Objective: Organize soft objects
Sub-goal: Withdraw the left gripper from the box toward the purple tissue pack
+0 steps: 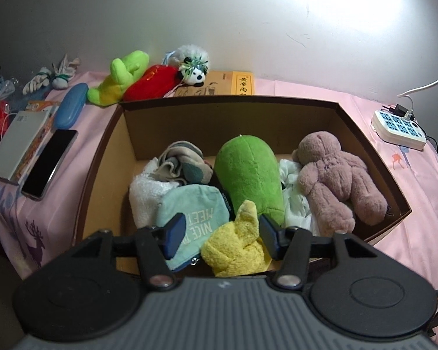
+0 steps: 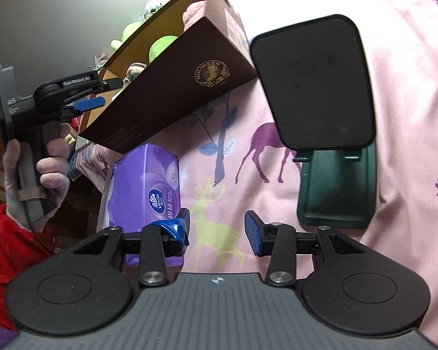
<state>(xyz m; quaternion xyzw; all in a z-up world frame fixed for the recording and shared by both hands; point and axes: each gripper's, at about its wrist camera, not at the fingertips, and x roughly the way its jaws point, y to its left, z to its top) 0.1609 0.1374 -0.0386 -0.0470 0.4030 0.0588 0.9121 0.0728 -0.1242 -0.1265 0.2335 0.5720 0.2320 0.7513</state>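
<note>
Landmark = brown cardboard box [image 1: 102,157] sitting on the pink deer-print cloth [image 1: 408,233].

Left tool [image 1: 219,233]: over the box's near edge, jaws spread. Yellow plush [image 1: 236,248] sits between the blue pads; neither pad seems to press it, gap visible on both sides. Reads as let go, not gripped.

Inside the box, from its left wall to its right: white towel [image 1: 144,195], striped rolled cloth [image 1: 181,160] behind it, mint pouch [image 1: 195,207] printed "NICE", big green plush [image 1: 248,175] in the middle, white fabric [image 1: 292,198], pink teddy [image 1: 335,175] face down by the right wall.

Behind the box, still outside: lime-green plush [image 1: 116,78], red plush [image 1: 154,81], small panda [image 1: 194,71].

Right tool [image 2: 217,230]: off to the box's front-right side, jaws partly apart, nothing between them, only cloth underneath. Purple tissue pack [image 2: 143,186] lies just beside its left pad, below the box's front corner. Black phone stand [image 2: 321,87] to the right of the box.
</note>
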